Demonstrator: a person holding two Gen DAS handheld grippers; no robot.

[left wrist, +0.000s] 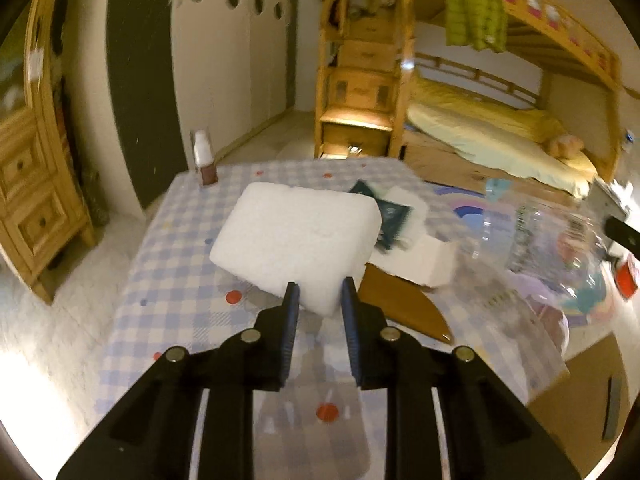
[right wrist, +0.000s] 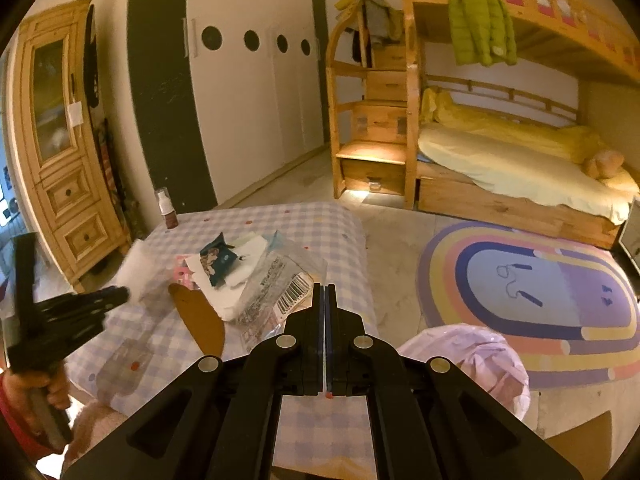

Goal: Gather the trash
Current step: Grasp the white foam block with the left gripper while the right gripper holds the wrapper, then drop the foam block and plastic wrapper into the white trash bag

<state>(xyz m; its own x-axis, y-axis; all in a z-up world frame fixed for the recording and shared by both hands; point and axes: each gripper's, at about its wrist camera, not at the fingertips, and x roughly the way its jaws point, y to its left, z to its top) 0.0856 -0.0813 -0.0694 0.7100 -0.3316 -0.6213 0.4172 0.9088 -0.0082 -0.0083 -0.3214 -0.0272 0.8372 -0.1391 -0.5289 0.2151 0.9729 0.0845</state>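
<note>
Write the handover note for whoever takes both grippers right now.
Left gripper: shut on the foam block, held above the table.
Right gripper: shut on the clear wrapper, over the table's near edge.
Still on the table: blue packet, white paper, brown card; a small bottle stands at the far corner.
Pink bag sits low, right of the table.
Done: two pieces gripped. Left: bin them, then the rest.

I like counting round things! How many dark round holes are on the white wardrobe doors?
4, in a row across the white wardrobe doors. None looks hidden.
</note>
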